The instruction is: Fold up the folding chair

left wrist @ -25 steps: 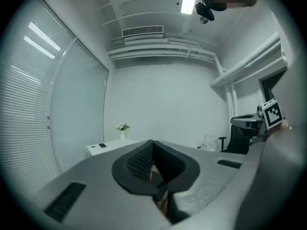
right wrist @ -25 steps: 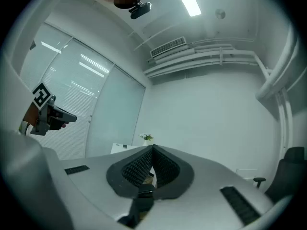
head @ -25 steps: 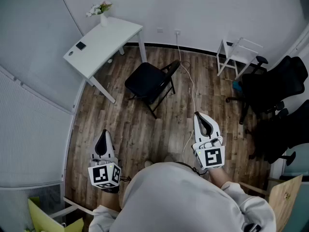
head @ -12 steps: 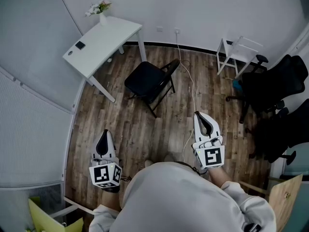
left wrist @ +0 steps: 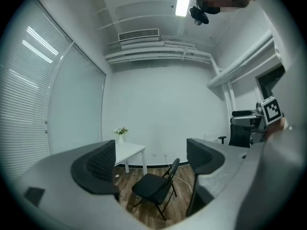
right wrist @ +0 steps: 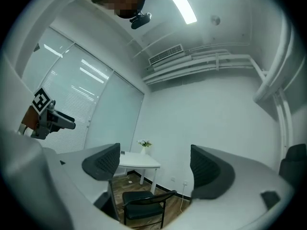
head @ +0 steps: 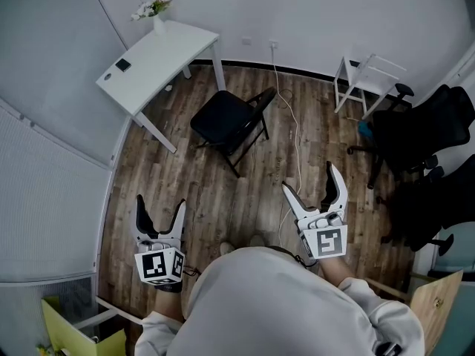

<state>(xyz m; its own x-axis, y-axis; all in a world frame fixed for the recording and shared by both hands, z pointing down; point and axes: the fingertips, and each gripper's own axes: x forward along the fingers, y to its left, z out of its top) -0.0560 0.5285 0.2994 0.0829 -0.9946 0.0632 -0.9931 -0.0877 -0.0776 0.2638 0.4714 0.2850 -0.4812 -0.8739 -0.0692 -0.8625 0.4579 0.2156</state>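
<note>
The black folding chair (head: 230, 123) stands unfolded on the wood floor, beside the white desk and well ahead of both grippers. It shows in the left gripper view (left wrist: 153, 188) and the right gripper view (right wrist: 141, 209), far beyond the jaws. My left gripper (head: 159, 206) is low at the left, its jaws opening wide with nothing between them. My right gripper (head: 310, 180) is at the right, its jaws also opening, with only air between its pads (right wrist: 103, 161). Both point level toward the chair and touch nothing.
A white desk (head: 159, 61) with a vase of flowers (head: 154, 13) stands at the back left. A white cable (head: 295, 128) runs across the floor past the chair. A white rack (head: 367, 80) and black office chairs (head: 419, 136) crowd the right side.
Both grippers' jaws were shut and now stand wide apart. The hands have stayed in place, and the chair has not moved.
</note>
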